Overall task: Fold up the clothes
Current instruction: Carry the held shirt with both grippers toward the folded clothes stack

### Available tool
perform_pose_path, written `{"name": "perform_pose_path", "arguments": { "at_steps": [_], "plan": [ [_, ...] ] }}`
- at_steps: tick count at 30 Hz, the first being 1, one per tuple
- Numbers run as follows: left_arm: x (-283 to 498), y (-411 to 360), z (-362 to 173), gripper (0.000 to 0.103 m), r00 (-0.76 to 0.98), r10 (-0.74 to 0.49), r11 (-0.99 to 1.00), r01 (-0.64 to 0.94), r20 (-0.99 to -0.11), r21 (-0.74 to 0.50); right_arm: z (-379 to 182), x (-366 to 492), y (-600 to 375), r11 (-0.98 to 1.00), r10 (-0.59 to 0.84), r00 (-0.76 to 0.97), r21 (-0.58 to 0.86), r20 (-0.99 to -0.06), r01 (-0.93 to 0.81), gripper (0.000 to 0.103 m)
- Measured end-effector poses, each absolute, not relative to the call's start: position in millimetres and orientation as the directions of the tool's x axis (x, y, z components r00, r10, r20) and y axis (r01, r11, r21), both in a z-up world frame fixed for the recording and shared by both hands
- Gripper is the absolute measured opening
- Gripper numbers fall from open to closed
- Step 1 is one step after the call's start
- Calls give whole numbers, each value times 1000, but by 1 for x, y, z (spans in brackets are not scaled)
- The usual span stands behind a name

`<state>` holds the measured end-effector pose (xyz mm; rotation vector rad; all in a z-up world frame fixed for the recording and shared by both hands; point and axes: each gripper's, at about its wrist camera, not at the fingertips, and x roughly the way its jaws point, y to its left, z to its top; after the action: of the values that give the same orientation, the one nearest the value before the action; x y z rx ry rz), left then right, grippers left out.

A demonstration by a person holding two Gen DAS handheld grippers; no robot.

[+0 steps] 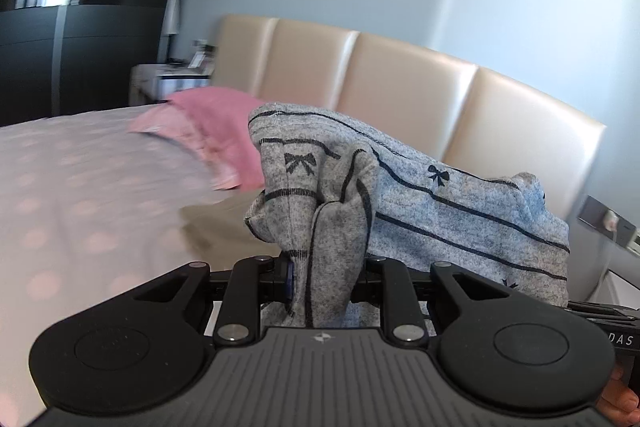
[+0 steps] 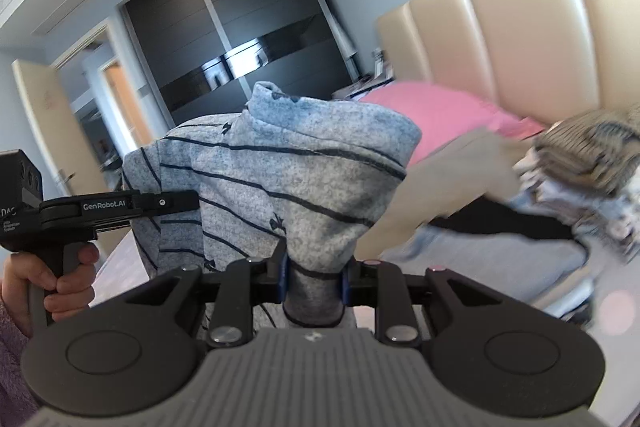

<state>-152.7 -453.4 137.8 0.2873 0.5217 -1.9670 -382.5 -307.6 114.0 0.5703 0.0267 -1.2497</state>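
A grey knit garment (image 1: 436,215) with dark stripes and small bows hangs in the air above the bed, stretched between both grippers. My left gripper (image 1: 326,283) is shut on a bunched corner of it, and the cloth hides the fingertips. My right gripper (image 2: 314,283) is shut on another bunched part of the same garment (image 2: 280,179), which drapes to the left toward the left gripper (image 2: 188,203), seen side-on with a hand on its handle. The blue pads (image 2: 283,281) press into the cloth.
Below is a bed with a pink-dotted cover (image 1: 80,195) and a pink pillow (image 1: 212,123). A beige padded headboard (image 1: 400,87) stands behind. A heap of other clothes (image 2: 560,187) lies at the right. A dark wardrobe (image 2: 240,39) and a bedside table (image 1: 168,79) are beyond.
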Motion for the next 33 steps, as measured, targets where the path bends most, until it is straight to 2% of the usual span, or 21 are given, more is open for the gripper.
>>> {"name": "perform_pose_path", "arguments": {
  "at_steps": [4, 9, 15, 25, 33],
  "plan": [
    [-191, -509, 139, 20, -493, -749, -458, 868, -442, -193, 114, -407, -329, 119, -905, 273, 423, -325, 898, 26],
    [-242, -566, 130, 20, -536, -687, -564, 819, -490, -106, 93, -431, -352, 0, -902, 213, 494, -375, 870, 26],
    [-298, -613, 93, 20, -539, -606, -651, 759, -585, -25, 63, -462, -380, -126, -883, 128, 492, -451, 862, 25],
    [-386, -658, 53, 20, -521, -553, -692, 721, -650, 11, 38, -504, -412, -257, -859, 1, 432, -512, 865, 25],
    [-416, -685, 13, 20, -483, -536, -688, 726, -693, 26, 9, -521, -430, -340, -807, -31, 421, -590, 841, 25]
  ]
}}
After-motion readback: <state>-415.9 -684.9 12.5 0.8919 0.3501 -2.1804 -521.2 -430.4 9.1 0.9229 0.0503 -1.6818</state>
